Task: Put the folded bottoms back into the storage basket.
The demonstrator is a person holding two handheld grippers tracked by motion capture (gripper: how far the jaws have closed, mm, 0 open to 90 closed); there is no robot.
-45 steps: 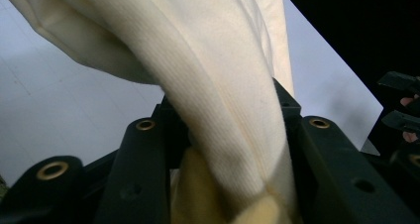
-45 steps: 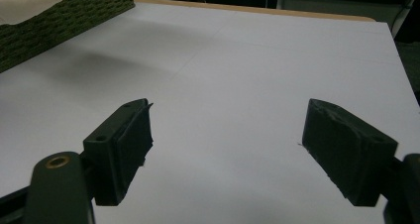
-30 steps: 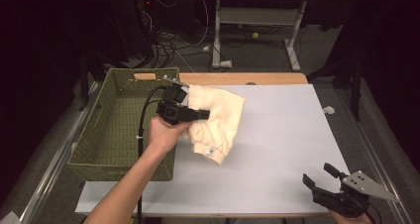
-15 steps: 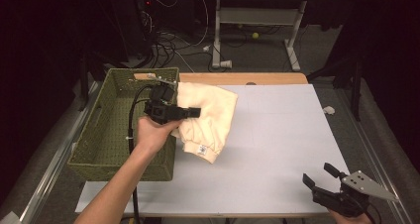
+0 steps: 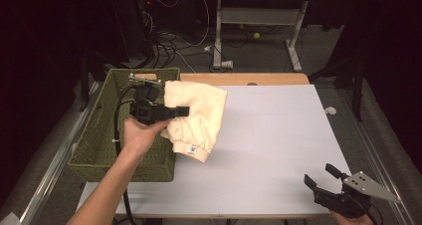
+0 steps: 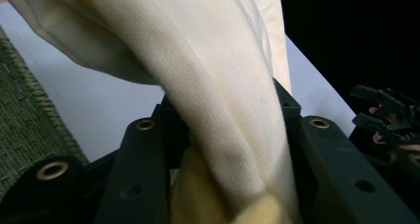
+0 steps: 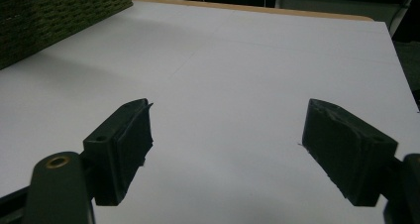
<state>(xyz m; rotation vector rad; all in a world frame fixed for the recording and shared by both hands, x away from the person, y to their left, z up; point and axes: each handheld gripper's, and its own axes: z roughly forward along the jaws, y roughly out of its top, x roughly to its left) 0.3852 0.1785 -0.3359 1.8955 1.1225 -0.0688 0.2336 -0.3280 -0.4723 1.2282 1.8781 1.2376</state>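
Observation:
A cream folded cloth (image 5: pixel 196 118) hangs from my left gripper (image 5: pixel 181 110), which is shut on its upper edge and held above the right rim of a green woven basket (image 5: pixel 94 150). The cloth drapes down to the white table (image 5: pixel 278 135), a small label at its lower corner. In the left gripper view the cloth (image 6: pixel 198 75) is pinched between the black jaws, with the basket wall (image 6: pixel 25 120) at the left. My right gripper (image 5: pixel 321 177) rests low at the table's front right corner, open and with nothing in it (image 7: pixel 225 149).
The basket stands at the table's left edge, and its wall (image 7: pixel 54 16) is at the far left in the right gripper view. A wooden strip (image 5: pixel 244 78) borders the far edge. Desk legs and cables (image 5: pixel 219 31) stand on the floor beyond.
My left gripper has carried the cloth leftward and a little away, from over the table toward the basket's rim. The right gripper has stayed put.

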